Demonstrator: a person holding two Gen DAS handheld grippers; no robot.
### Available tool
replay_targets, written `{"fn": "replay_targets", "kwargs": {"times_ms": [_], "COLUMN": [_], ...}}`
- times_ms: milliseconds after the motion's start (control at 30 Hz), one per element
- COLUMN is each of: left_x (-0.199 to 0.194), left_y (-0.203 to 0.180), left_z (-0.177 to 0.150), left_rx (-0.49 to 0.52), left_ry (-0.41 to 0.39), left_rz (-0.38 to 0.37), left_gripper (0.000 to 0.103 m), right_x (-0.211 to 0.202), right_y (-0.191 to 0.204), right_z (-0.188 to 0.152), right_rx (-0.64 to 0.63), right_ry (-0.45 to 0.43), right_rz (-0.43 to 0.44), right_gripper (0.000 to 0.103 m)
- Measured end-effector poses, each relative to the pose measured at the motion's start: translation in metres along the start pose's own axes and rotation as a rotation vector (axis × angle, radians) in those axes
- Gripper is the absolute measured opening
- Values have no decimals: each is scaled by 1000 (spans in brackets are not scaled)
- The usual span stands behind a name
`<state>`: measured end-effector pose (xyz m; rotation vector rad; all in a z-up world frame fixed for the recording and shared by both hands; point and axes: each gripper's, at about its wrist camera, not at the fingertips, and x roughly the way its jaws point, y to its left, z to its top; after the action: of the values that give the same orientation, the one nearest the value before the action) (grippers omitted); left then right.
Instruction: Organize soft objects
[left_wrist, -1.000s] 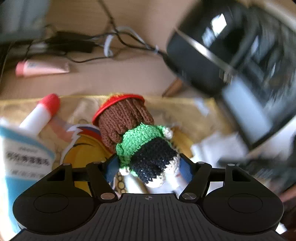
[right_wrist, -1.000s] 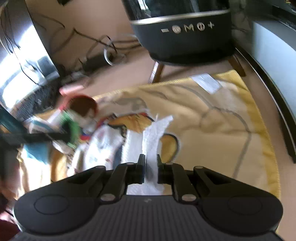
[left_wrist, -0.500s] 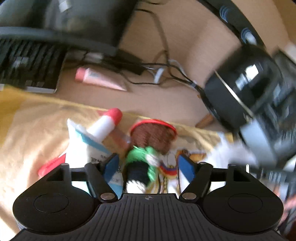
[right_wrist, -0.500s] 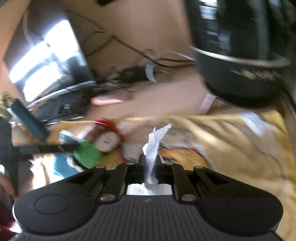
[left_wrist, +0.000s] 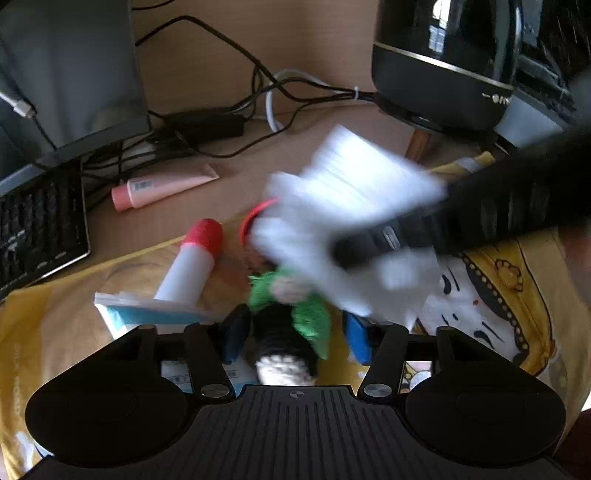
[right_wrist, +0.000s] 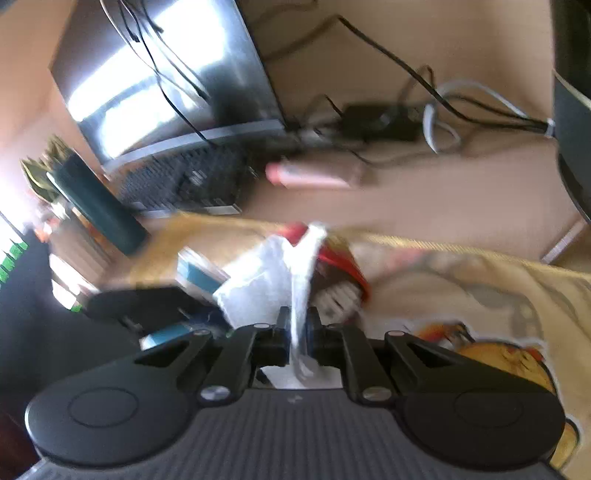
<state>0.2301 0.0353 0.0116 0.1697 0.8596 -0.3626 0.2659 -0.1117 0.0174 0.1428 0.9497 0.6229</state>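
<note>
Both tongs are loaded or near a load: my right gripper (right_wrist: 295, 332) is pressed together on a white tissue (right_wrist: 266, 280), and my left gripper (left_wrist: 291, 332) stands spread around the crocheted doll (left_wrist: 288, 317), which lies on the yellow cloth (left_wrist: 517, 295) between the blue pads (left_wrist: 356, 341). Compared with a second ago, the left pads have released the doll beside the white tube (left_wrist: 188, 266) at 10 o'clock, and the tissue has travelled from the cloth's centre to above the doll at 1 o'clock. Judgement: the soft items are being gathered together, with the tissue placement pending.
</note>
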Motion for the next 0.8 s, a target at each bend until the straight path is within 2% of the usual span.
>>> {"fn": "replay_targets", "kwargs": {"times_ms": [67,167,300,467,567,667,800], "left_x": [0,0,0,-6,-16,-21,-17], "left_y": [1,0,5,12,8,2,-2], "left_z": [0,0,3,8,10,9,4], "left_rx": [-4,-9,-52,-168,-181,-162,-128], "left_ry": [1,5,7,1,-13,-6,16], "left_rz": [-7,-21,-63,-206,-273,-274,-223], "left_gripper": [57,49,49,48,48,49,48], "right_x": [2,1,-8,-24,-36,-47,-57], "right_y": [-7,-16,-30,-42,-44,-42,-35], "right_z": [-5,-9,-11,-14,-15,-11,0], "right_rx": [0,5,41,88,128,156,191], "right_ry": [16,28,23,-7,-35,-83,-143], "right_rz": [-33,-89,-129,-122,-81,-24,93], "right_gripper": [10,10,10,10,10,10,10]}}
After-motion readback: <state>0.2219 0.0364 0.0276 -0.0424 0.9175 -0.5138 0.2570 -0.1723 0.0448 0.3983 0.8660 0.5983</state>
